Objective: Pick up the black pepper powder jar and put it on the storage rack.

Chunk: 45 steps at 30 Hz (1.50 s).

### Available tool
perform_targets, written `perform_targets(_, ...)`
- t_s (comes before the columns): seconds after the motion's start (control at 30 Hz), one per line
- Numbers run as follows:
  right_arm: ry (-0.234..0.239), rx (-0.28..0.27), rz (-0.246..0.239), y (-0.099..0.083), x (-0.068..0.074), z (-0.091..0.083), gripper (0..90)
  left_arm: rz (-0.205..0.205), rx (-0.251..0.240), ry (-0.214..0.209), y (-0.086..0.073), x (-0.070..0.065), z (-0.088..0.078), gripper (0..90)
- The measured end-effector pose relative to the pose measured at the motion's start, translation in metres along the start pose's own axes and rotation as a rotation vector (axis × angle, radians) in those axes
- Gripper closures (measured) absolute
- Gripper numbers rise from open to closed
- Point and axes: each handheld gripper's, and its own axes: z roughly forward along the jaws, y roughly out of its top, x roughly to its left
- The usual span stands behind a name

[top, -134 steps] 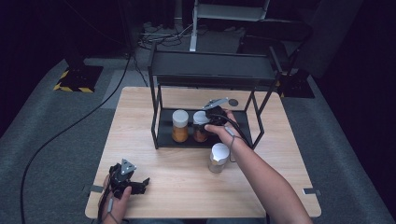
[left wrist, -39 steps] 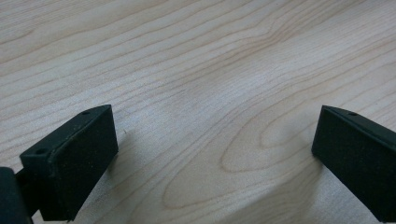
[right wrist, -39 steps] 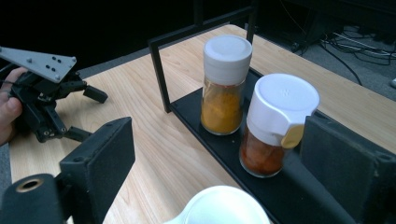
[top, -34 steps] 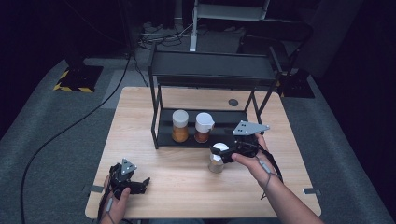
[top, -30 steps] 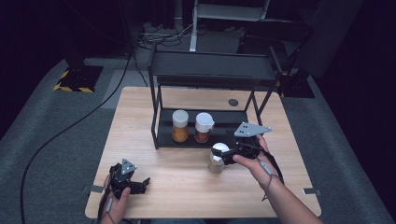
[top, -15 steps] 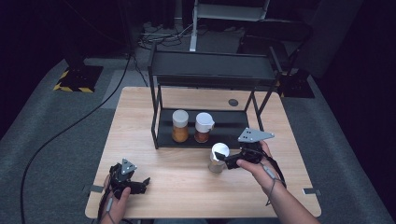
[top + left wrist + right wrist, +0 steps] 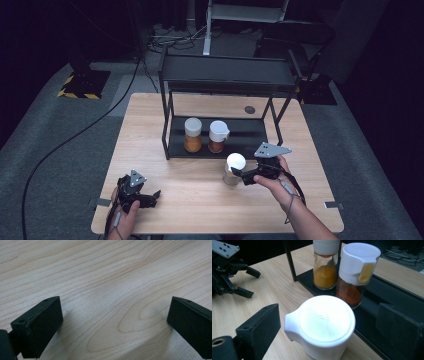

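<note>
A spice jar with a white lid [image 7: 234, 165] [image 7: 325, 321] stands on the wooden table [image 7: 190, 210] just in front of a black two-tier rack [image 7: 227, 75]. My right gripper [image 7: 239, 176] [image 7: 328, 315] comes at it from the right, open. Its jaws stand on either side of the lid with a gap on each side. On the rack's lower shelf stand an orange-powder jar [image 7: 193, 134] [image 7: 325, 270] and a red-brown-powder jar [image 7: 218, 136] [image 7: 355, 272]. My left gripper [image 7: 154, 198] [image 7: 115, 307] rests open on the table at the front left, with bare wood between its jaws.
The rack's black posts and lower shelf edge [image 7: 372, 340] run close behind the white-lidded jar. In the right gripper view, the left gripper [image 7: 229, 270] lies farther off on the table. A small dark disc [image 7: 249, 109] is set in the table behind the rack. Grey carpet surrounds the table.
My right gripper came out of the rack, where it was at the red-brown jar, swung right, then sank toward the white-lidded jar on the table. The left gripper and all jars stayed put.
</note>
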Motion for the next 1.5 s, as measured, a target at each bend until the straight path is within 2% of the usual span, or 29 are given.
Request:
perform_targets(0.87, 0.007, 0.028, 0.008, -0.034, 0.003, 0.021, 5.3, 0.000, 0.000, 0.000, 0.000, 0.000, 0.000, 0.0)
perform_targets(1.03, 0.008, 0.043, 0.013, -0.040, 0.002, 0.026, 5.3, 0.000, 0.000, 0.000, 0.000, 0.000, 0.000, 0.0)
perform_targets(1.27, -0.002, 0.106, 0.016, -0.043, 0.001, 0.032, 5.3, 0.000, 0.000, 0.000, 0.000, 0.000, 0.000, 0.0)
perform_targets(1.5, -0.005, 0.124, 0.029, -0.049, -0.001, 0.039, 6.5, 0.000, 0.000, 0.000, 0.000, 0.000, 0.000, 0.0)
